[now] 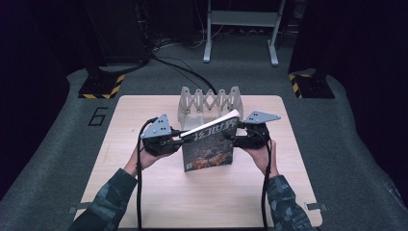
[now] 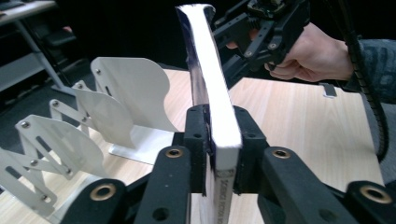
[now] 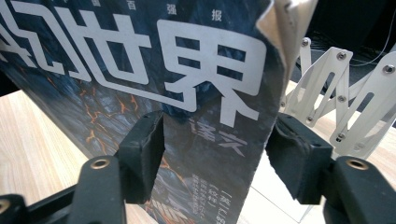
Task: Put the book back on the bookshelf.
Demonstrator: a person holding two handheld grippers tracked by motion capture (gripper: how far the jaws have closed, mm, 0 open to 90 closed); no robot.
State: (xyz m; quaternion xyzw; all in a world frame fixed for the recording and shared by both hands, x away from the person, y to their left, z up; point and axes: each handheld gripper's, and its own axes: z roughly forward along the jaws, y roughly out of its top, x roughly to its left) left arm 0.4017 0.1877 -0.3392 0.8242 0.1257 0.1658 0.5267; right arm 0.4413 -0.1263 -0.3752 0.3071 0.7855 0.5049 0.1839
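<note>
High view: one magazine, left gripper pinching it; right gripper spread; one rack.

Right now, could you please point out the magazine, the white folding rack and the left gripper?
magazine (image 1: 210, 153): high view, middle of the front cover.
white folding rack (image 1: 210, 102): high view, its middle plates.
left gripper (image 2: 218, 140): left gripper view, between its fingertips, clamped on the magazine.

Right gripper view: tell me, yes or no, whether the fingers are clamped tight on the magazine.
No: the right gripper has its fingers standing apart, with the magazine cover edge in the gap and daylight beside the far finger.
</note>
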